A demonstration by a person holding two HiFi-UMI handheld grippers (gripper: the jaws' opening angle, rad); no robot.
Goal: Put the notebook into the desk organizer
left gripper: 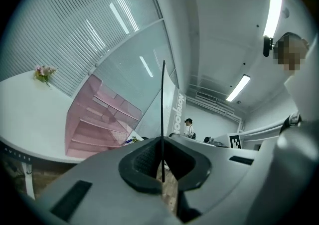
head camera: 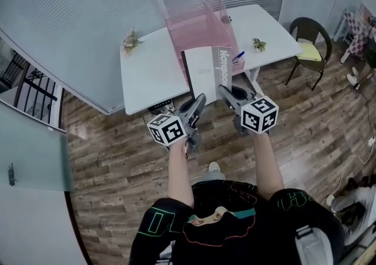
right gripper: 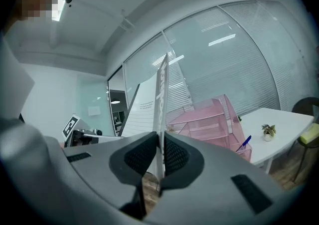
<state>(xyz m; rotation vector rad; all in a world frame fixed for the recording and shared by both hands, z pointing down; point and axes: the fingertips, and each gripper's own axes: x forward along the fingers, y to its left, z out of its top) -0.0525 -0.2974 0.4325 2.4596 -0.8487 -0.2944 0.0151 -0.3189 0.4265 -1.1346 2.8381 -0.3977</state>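
1. Location type: office.
2. Evidence, furniture: white desk [head camera: 147, 76] carrying a pink desk organizer [head camera: 202, 29]; chair [head camera: 305, 27] near it.
3. Evidence, structure: glass partition walls [head camera: 70, 11] with slatted blinds; ceiling strip lights [left gripper: 238, 88]; wood-plank floor [head camera: 106, 158].

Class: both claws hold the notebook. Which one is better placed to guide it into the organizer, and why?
Probably the right claw: it clamps the notebook at its thick spine side, while the left claw pinches only a thin edge. The organizer stands straight ahead of both.
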